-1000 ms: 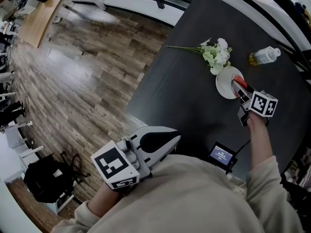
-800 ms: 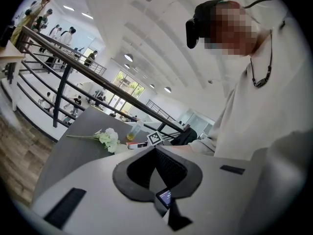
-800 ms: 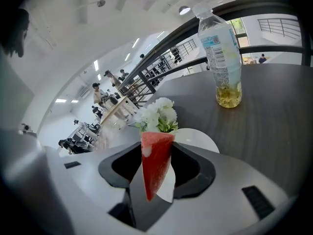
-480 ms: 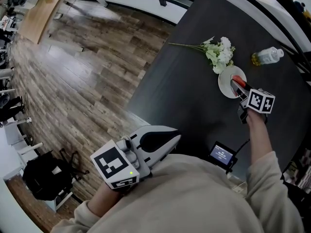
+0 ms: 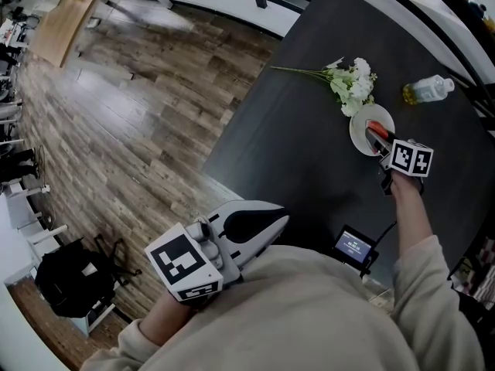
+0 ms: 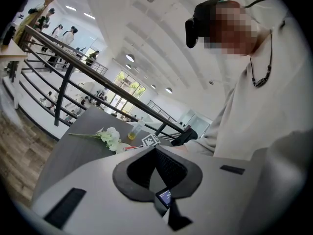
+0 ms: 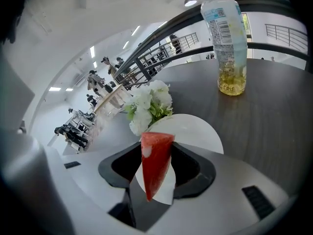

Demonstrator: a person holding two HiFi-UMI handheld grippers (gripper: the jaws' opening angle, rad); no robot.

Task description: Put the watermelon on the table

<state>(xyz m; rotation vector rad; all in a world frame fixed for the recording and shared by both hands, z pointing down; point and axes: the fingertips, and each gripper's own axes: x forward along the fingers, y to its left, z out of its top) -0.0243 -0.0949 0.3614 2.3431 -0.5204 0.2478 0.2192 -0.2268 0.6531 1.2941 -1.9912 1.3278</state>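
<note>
Wood floor fills the left of the head view. The dark table (image 5: 294, 153) takes the right, its edge running diagonally down the middle. At lower left the left gripper (image 5: 280, 221) sits by that edge, jaws pressed together on nothing, well apart from the work. Right of centre, flowers (image 5: 352, 83) lie just beside a white plate (image 5: 357, 134), with a bottle (image 5: 425, 91) at upper right. The right gripper (image 5: 380, 141) pinches the watermelon (image 7: 156, 163) wedge above the plate, long axis along the jaws, narrow point toward the hand. Bare tabletop opens left of and below the plate, probably the easiest room for setting it down.
</note>
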